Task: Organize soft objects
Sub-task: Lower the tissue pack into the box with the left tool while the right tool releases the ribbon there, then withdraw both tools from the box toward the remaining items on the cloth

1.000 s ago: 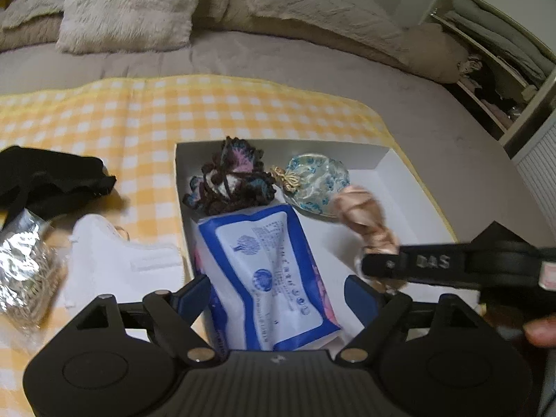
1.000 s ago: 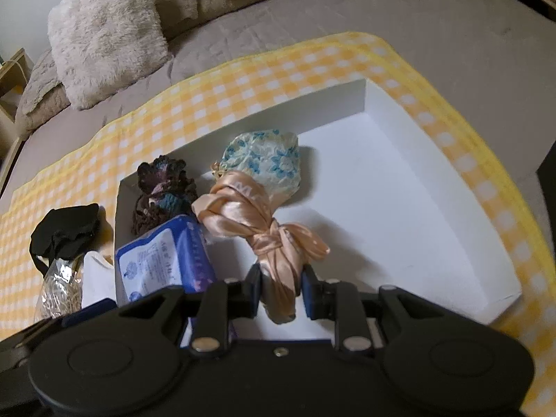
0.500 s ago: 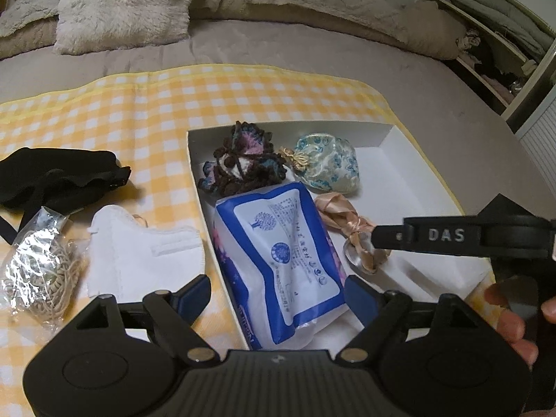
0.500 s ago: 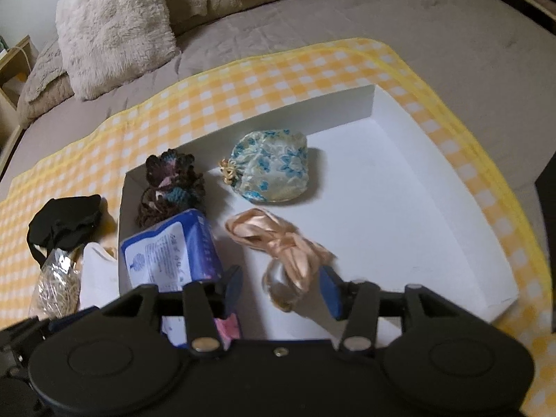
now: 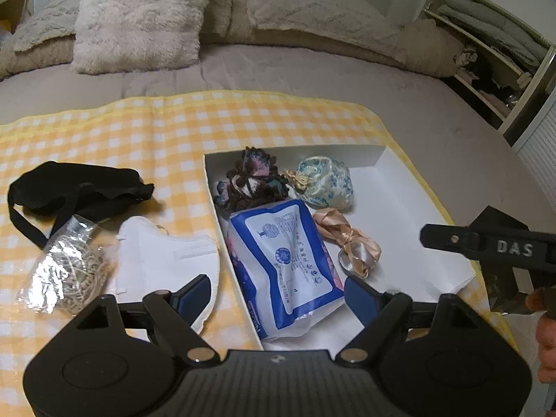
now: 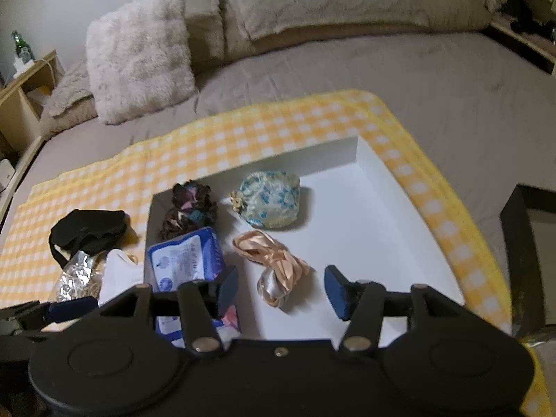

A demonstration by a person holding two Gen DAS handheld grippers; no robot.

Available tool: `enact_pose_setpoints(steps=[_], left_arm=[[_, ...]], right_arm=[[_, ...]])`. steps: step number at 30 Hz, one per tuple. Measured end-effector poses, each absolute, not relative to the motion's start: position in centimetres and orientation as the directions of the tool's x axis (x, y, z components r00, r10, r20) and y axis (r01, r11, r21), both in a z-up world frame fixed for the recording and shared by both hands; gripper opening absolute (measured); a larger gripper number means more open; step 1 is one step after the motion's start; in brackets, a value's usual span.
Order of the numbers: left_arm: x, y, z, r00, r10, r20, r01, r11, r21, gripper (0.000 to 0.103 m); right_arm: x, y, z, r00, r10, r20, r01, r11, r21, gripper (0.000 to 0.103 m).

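Note:
A white box (image 5: pixel 410 205) (image 6: pixel 368 215) lies on a yellow checked cloth (image 5: pixel 146 132) (image 6: pixel 243 132). In it are a dark scrunchie (image 5: pixel 250 180) (image 6: pixel 189 208), a blue floral pouch (image 5: pixel 325 182) (image 6: pixel 271 201), a blue-and-white packet (image 5: pixel 285 260) (image 6: pixel 186 262) and a peach ribbon (image 5: pixel 347 243) (image 6: pixel 274 264). My right gripper (image 6: pixel 280 288) hangs above the ribbon, its jaws opening, pads clear of it. My left gripper (image 5: pixel 278 295) stands open over the packet, touching nothing. Left of the box lie a white mask (image 5: pixel 166 253), a black cloth (image 5: pixel 76 187) and a clear bag of cord (image 5: pixel 66 271).
Pillows (image 5: pixel 139 17) (image 6: pixel 139 52) line the back of the grey bed (image 5: pixel 434 118). A shelf of folded things (image 5: pixel 486 34) stands at the right. A dark box (image 6: pixel 528 243) sits right of the cloth. A wooden nightstand (image 6: pixel 24 87) is at the far left.
The right gripper let go of the peach ribbon, which now lies in the box, then opened and rose. The left gripper also rose and drew back a little.

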State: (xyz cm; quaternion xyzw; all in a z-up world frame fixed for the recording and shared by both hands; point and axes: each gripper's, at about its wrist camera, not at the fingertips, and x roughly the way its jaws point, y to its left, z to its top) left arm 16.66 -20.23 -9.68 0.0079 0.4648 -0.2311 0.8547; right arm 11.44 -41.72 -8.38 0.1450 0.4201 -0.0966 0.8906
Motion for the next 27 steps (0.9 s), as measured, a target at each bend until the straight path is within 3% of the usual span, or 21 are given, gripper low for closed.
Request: enact_pose_setpoints(steps=[8,11,14,19,27], left_arm=[[15.0,-18.9,-7.9,0.502,-0.381,-0.777,0.405,0.897,-0.178,0.084],[14.5,-18.4,-7.4,0.521,-0.367,-0.770,0.397,0.903,-0.162,0.089],[13.9,-17.8,-6.9,0.549,-0.352,-0.758,0.389,0.910,-0.141,0.103],[12.8,-16.8,-6.3,0.605,-0.333,-0.723,0.389,0.916,-0.096,0.103],[11.9,-15.2,-6.2,0.633,-0.303,-0.713,0.364,0.929,-0.071,0.103]], right_arm=[[8.6,-41.7,-6.3,0.672,-0.079,-0.736,0.279,0.948,0.153,0.067],[7.6,-41.6,-5.9,0.683,-0.109,-0.722,0.275,0.955,0.116,0.072],[6.7,-41.7,-5.7,0.690,-0.116,-0.714,0.276,0.955,0.112,0.081],[5.4,-41.5,-5.6,0.695,-0.131,-0.707,0.274,0.957,0.092,0.100],[3.6,-40.8,-5.4,0.715,-0.127,-0.688,0.220,0.974,0.049,0.103]])
